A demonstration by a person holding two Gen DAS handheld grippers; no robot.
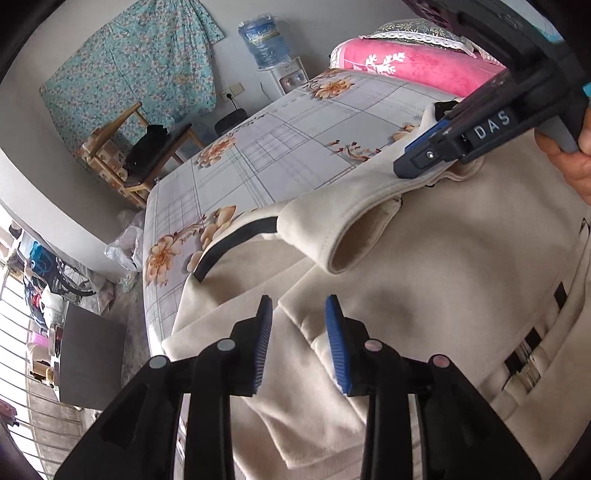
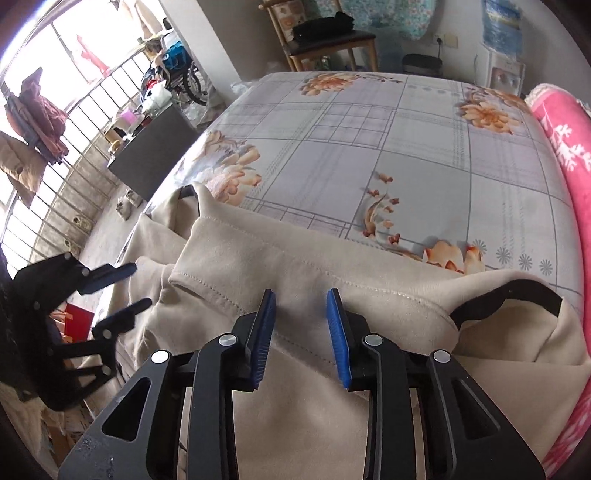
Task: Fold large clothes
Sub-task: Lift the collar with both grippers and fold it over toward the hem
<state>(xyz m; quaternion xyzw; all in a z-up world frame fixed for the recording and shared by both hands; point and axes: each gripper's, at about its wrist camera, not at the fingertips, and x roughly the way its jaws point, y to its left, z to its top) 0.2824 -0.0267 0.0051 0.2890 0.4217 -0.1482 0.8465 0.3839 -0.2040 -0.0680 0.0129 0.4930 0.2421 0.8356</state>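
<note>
Ribbed blue pads [image 1: 263, 334] apart over soft cream coat [image 1: 424, 266], black trim.

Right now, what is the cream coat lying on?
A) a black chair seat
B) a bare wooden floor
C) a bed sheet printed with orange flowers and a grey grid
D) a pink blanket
C: the cream coat is spread over the flowered, grid-patterned bed sheet, while the pink blanket lies along the bed's edge beside it and the chair stands beyond the bed.

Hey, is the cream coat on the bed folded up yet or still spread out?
Partly folded: the cream coat has one sleeve laid across its body, but the rest still lies spread over the bed.
</note>
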